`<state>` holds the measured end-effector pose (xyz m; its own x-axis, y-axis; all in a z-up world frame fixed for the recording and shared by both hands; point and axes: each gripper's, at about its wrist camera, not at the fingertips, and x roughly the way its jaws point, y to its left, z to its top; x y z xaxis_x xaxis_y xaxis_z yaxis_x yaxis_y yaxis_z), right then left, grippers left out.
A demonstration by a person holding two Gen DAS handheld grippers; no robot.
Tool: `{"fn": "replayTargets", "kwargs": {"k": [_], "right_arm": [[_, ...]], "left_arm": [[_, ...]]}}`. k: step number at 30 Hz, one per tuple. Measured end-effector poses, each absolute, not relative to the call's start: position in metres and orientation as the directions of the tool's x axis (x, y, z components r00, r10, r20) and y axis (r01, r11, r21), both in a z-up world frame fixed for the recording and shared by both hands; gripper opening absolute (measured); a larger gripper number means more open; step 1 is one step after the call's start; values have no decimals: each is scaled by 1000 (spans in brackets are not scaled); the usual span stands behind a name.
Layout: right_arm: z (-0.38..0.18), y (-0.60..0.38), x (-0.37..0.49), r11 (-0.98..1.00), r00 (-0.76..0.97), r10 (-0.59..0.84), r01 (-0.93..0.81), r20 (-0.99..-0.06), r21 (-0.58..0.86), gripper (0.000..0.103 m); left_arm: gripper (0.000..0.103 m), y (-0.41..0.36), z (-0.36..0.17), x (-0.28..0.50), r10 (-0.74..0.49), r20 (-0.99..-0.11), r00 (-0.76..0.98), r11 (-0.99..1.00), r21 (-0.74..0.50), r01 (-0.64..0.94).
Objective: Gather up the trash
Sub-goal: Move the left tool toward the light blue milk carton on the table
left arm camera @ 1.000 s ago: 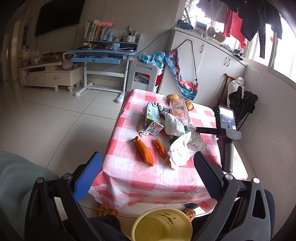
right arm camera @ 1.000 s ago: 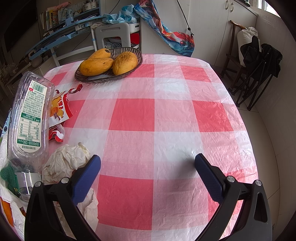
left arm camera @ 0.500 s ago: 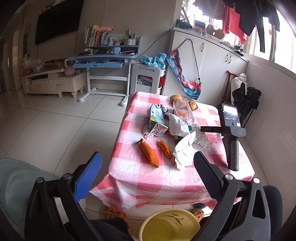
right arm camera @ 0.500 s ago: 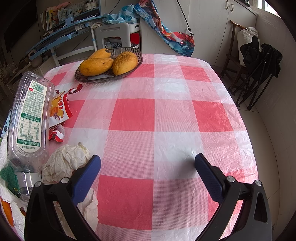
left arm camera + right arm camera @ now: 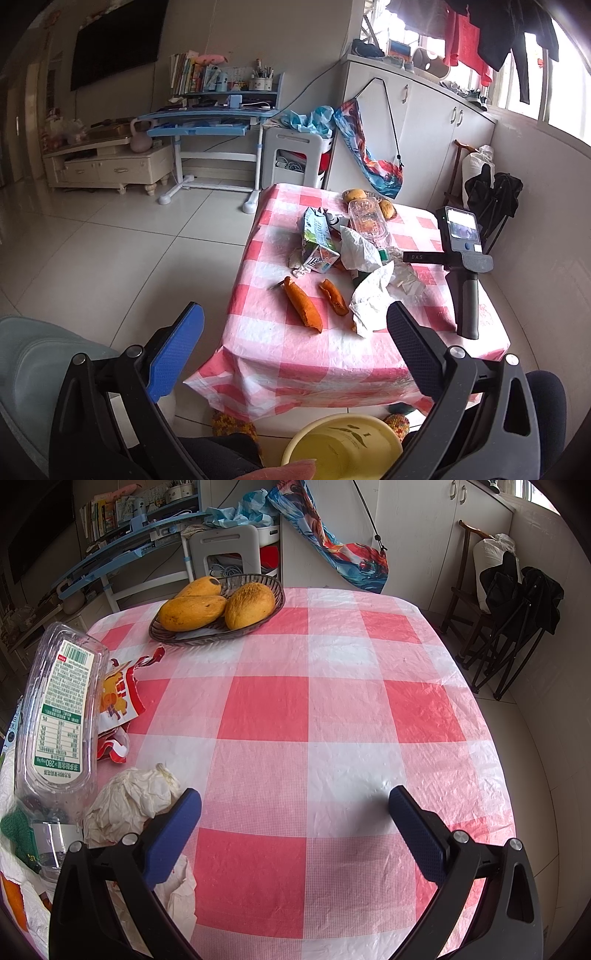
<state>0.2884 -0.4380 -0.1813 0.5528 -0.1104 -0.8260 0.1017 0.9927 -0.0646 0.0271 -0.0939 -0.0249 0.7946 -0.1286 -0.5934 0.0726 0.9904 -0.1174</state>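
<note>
Trash lies on a red-and-white checked table (image 5: pixel 332 354): two orange peels (image 5: pixel 303 306), a green carton (image 5: pixel 317 240), crumpled white paper (image 5: pixel 369 295) and a clear plastic box (image 5: pixel 367 219). My left gripper (image 5: pixel 291 350) is open and empty, held back from the table's near edge, above a yellow bin (image 5: pixel 343 446). My right gripper (image 5: pixel 295 830) is open and empty, resting low over the table (image 5: pixel 332 720). Crumpled paper (image 5: pixel 129 805) lies by its left finger, with the clear box (image 5: pixel 59 716) and a red wrapper (image 5: pixel 122 698) further left.
A dark basket of mangoes (image 5: pixel 218 609) stands at the table's far side. The right gripper's handle with a phone (image 5: pixel 461 258) stands on the table's right in the left wrist view. A white stool (image 5: pixel 295 158), a blue desk (image 5: pixel 207 125) and a folded chair (image 5: pixel 517 602) stand beyond.
My left gripper has drawn back and risen, so the table looks smaller and more of the room shows. My right gripper has not moved.
</note>
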Motion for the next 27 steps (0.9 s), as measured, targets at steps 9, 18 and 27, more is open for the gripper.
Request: {"fn": "replayTargets", "kwargs": {"k": [9,18,27], "right_arm": [[-182,-438,288,993,553,-110,102,-826,-65,97],[-181,-438,288,993,553,-110,102,-826,-65,97],[-181,-438,288,993,553,-111,101,-826,-65,97]], "left_arm": [[96,-92,-25,30,-118,-606,787,993,-85,83],[96,-109,-48,80,-201,-702,683,979,-158,126],[96,-107,-56,124,-160,-732,662,987,-121,105]]}}
